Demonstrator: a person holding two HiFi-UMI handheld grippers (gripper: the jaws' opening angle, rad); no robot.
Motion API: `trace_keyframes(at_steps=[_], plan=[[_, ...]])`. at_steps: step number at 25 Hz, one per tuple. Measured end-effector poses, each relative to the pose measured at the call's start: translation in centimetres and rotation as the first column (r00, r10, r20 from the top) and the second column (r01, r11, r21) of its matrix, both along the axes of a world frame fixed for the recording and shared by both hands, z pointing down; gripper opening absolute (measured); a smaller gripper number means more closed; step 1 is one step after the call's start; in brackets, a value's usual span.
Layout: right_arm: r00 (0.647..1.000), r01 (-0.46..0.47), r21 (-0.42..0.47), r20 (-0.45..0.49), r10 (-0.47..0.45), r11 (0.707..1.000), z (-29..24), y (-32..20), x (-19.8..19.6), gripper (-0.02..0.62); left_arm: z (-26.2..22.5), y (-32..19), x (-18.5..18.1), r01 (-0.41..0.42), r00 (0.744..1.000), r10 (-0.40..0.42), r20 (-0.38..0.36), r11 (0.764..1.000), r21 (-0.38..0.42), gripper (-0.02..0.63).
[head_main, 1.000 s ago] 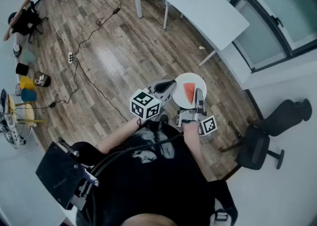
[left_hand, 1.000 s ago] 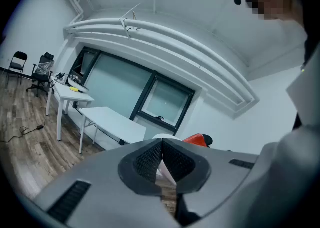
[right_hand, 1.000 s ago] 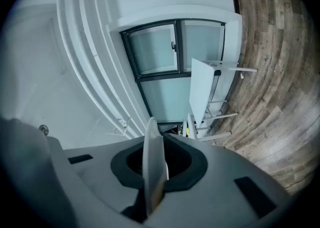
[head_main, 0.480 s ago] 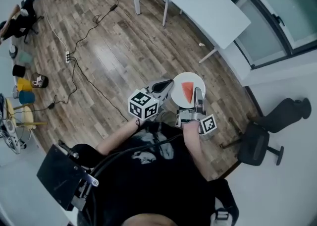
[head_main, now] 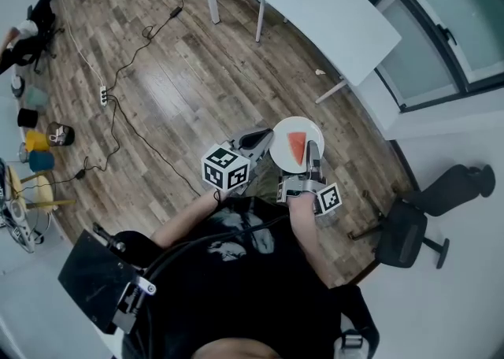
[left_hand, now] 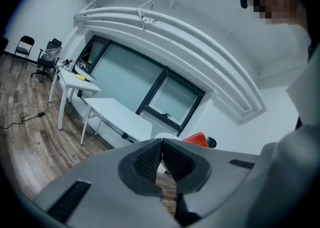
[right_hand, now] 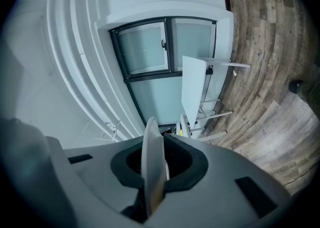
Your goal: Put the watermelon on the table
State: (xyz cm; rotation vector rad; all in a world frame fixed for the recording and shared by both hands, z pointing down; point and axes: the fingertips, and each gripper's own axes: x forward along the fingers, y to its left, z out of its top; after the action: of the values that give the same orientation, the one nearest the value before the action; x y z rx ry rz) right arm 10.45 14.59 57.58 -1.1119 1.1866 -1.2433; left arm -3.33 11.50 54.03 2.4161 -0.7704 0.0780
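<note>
Nearest to us, the left gripper (head_main: 270, 137) was clenched on the left rim of the round white plate (head_main: 304, 124). The right gripper (head_main: 314, 149) was clenched on the near-right rim, and the right gripper view showed the thin edge standing between its pads. The plate hung in front of the person's chest, over the wood-plank floor (head_main: 181, 74), carried by those two pinches alone. The red triangular wedge of watermelon (head_main: 297, 147) lay loose near the middle of the plate, with nothing securing it.

Risks, as we judged them:
- Both grips sat on a thin, smooth rim. A slip at either one would let the plate pivot about the other and dump its load.
- Any height mismatch between the two hands would tilt the plate, and a wet wedge would slide off the low side onto the floor.
- Neither grip held the far rim, so that side had no support.

Farther off, the long white rectangular tabletop (head_main: 323, 15) stood well apart from the plate, with floor between them. We noted that a low approach could knock the far rim against the tabletop's edge. Setting one side down first could also jolt the wedge.
</note>
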Motion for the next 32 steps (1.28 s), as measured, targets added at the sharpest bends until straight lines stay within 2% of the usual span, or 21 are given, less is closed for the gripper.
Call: trace_keyframes(at_steps=[4, 11, 16, 21, 28, 32], plan=[[1.0, 0.02, 0.011, 0.013, -0.02, 1.0, 0.5, -5.8, 2.3, 0.029, 0.6, -5.6, 2.2, 0.01, 1.0, -0.01, 0.009, 1.0, 0.0, 0.005], [0.998, 0.061, 0.061, 0.015, -0.062, 0.996, -0.7, -21.4, 9.8, 0.029, -1.6, -20.8, 9.4, 0.036, 0.999, -0.038, 0.032, 0.997, 0.067, 0.005], [0.995, 0.102, 0.065, -0.008, -0.102, 0.993, -2.9, -26.7, 11.5, 0.029, -3.6, -26.1, 10.7, 0.077, 0.996, -0.082, 0.046, 0.992, 0.099, 0.005], [0.994, 0.108, 0.038, 0.009, -0.108, 0.993, -1.1, -36.9, 13.8, 0.029, -0.8, -36.3, 12.2, 0.11, 0.991, -0.115, 0.073, 0.992, 0.061, 0.005], [0.997, 0.071, 0.017, -0.014, -0.071, 0.997, 0.3, -47.9, 14.1, 0.029, 0.1, -47.8, 12.7, 0.054, 0.996, -0.057, 0.073, 0.998, 0.037, 0.005], [0.995, 0.078, 0.006, -0.067, -0.077, 0.997, 1.4, -56.7, 14.2, 0.029, 1.4, -56.1, 14.2, -0.058, 0.994, 0.056, 0.092, 0.998, 0.014, 0.005]])
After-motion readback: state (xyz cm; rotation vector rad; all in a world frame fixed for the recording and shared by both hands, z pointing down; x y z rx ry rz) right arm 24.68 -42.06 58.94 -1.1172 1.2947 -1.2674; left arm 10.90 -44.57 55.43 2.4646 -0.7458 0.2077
